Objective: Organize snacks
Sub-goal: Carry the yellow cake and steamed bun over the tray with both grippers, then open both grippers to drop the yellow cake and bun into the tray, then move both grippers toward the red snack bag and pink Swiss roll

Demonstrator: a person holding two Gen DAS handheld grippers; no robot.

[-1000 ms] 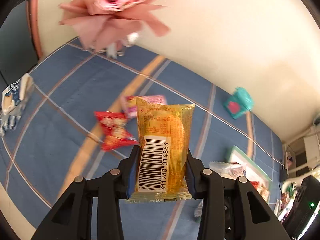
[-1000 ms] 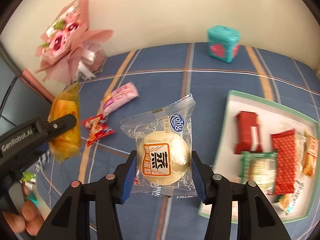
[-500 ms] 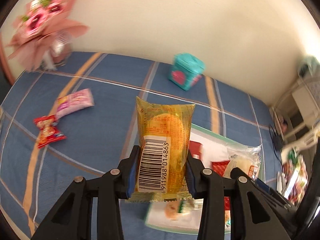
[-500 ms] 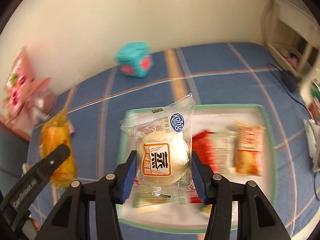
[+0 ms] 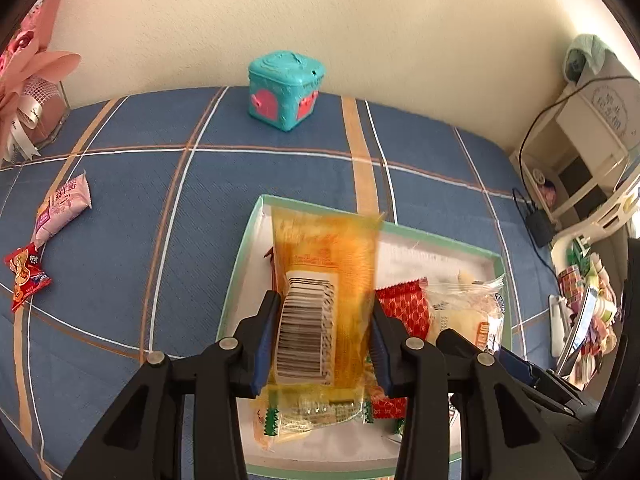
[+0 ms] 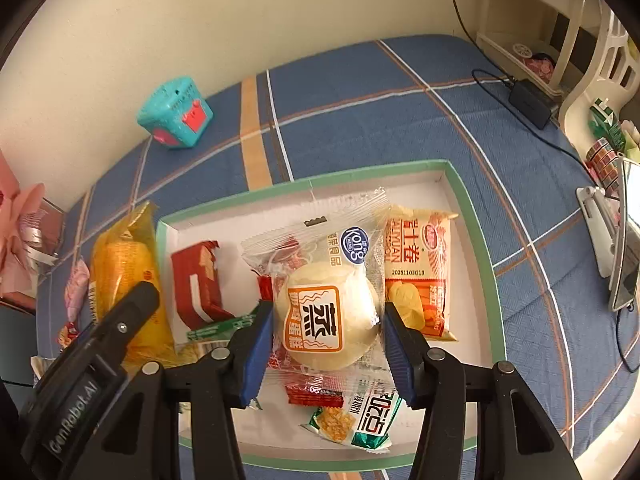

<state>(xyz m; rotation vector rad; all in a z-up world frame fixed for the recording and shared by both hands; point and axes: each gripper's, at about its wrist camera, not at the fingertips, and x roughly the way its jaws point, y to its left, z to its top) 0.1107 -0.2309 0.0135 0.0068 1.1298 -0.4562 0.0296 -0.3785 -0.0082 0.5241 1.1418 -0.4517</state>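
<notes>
1. Snacks are mid-transfer: the left gripper (image 5: 324, 340) has the orange packet (image 5: 324, 300) between its blue pads, barcode facing the camera, low in the centre of the left wrist view. The packet looks blurred, and the jaws have just been opening slightly, so the hold may be loosening.
2. The right gripper (image 6: 328, 336) has the clear-wrapped bun (image 6: 328, 320) between its pads at the centre of its view; those jaws have also just eased apart a little, with the bun between them.
3. A second ago both views showed mostly bare blue checked cloth (image 5: 120, 220); now the green-rimmed tray (image 6: 472, 220) fills the middle of both frames, under both held packets.
4. The tray already holds a red box (image 6: 196, 288), a cream-and-orange packet (image 6: 420, 272), a red packet (image 5: 404, 308) and others at the lower edge.
5. That puts both items over the drop spot; judging from this, release is the step in hand.
6. A pink packet (image 5: 60, 212) and a small red packet (image 5: 26, 276) lie on the cloth at the left edge of the left wrist view, not yet collected.
</notes>
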